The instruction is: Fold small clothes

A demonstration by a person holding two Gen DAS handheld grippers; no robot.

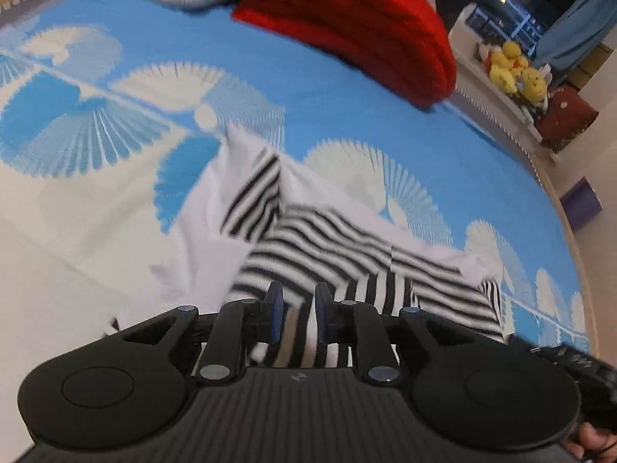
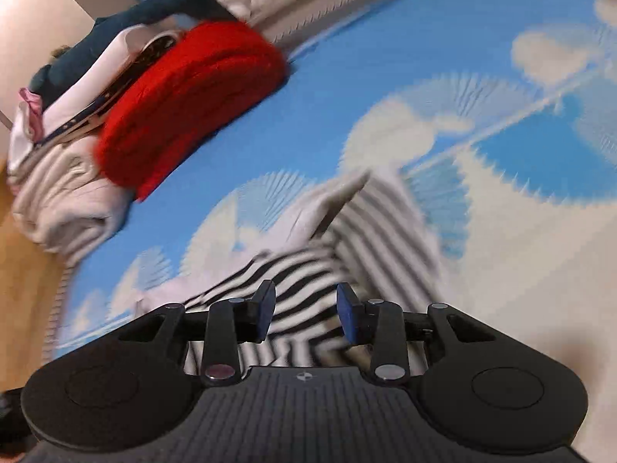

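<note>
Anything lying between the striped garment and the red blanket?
No. In both wrist views only bare blue-and-white bedsheet runs from the striped garment to the red blanket.

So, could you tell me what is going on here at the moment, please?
A person is folding a black-and-white striped garment on a bed with a blue and white patterned cover, with one hand-held gripper in each hand. The left hand-held gripper and the right hand-held gripper both hover over the crumpled garment with jaws apart, gripping nothing. A folded red blanket lies further back.
</note>
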